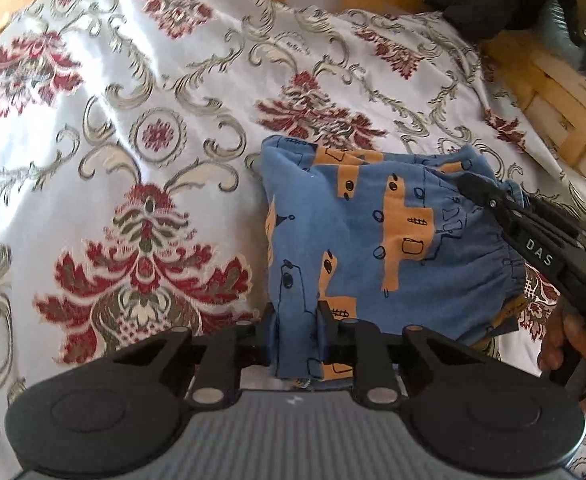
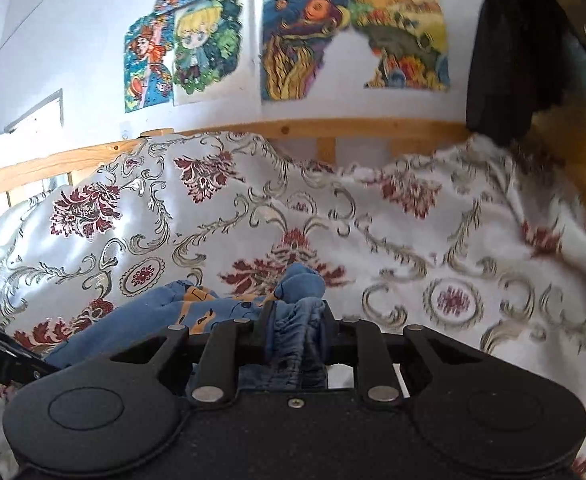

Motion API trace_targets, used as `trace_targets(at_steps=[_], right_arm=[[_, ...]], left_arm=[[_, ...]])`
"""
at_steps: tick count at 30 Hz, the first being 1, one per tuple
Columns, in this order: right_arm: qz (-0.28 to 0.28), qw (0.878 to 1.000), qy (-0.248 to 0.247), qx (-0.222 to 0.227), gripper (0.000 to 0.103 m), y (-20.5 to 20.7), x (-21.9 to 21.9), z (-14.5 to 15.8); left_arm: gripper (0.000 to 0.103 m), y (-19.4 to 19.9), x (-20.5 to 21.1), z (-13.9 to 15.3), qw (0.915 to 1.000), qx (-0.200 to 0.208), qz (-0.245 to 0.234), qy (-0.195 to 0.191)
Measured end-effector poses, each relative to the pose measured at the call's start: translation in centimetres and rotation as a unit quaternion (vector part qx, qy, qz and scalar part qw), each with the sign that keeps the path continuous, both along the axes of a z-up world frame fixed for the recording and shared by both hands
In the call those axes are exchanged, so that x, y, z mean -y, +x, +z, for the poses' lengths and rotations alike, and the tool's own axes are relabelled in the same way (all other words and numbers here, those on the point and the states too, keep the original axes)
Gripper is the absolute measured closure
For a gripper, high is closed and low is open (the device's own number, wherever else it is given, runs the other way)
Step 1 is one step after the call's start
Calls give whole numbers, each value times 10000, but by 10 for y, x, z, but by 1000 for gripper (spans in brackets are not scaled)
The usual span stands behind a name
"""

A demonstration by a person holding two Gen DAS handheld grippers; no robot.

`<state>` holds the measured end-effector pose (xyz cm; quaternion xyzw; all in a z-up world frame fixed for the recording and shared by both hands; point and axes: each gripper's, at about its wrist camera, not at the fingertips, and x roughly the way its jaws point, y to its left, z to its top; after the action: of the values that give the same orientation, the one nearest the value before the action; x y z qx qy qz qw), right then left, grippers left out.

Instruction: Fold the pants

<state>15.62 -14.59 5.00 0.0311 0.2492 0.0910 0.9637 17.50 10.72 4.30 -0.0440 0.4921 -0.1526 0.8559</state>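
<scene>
The small blue cotton pants with orange print [image 1: 373, 232] are lying partly folded ahead of my jaws on the white floral bedspread [image 1: 133, 120]. My left gripper [image 1: 297, 336] is clamping a leg edge; my right gripper [image 2: 297, 332] is clamping the gathered waistband. I'm mid-fold, I think; next calls for carrying both edges across together.

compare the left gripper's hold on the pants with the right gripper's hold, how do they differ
The left gripper pinches a flat, smooth printed blue edge of the pants; the right gripper clamps the gathered, bunched waistband. The left one grips the near edge in its own view, while the right one comes in from the side, over the elastic. Both are shut on the same pants, over the floral bedspread.
</scene>
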Motion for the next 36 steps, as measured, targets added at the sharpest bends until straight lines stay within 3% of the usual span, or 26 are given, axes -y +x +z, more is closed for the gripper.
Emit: trace_targets(at_steps=[6,17,22,27,31,36], right_arm=[[116,9978,-554,338,82,7,-7,10],[237,9940,-860,637,82,100,-1,19],[302,9966,-749,191,82,144,12,-2],[144,9978,-218,-611,82,158,32,-51],[-36,9964,360,-768,81,157,47,-68],[-44,9960,421,-786,76,158,48,-69]], left_arm=[[82,18,-3,2,9997,160,-134,-143],[82,99,-5,7,9957,848,-190,-333],[82,125,-1,-17,9963,663,-127,-525],[82,131,-12,-55,9966,313,-46,-755],[79,130,-18,-61,9951,391,-165,-893],[74,133,-18,-64,9950,304,-162,-935]])
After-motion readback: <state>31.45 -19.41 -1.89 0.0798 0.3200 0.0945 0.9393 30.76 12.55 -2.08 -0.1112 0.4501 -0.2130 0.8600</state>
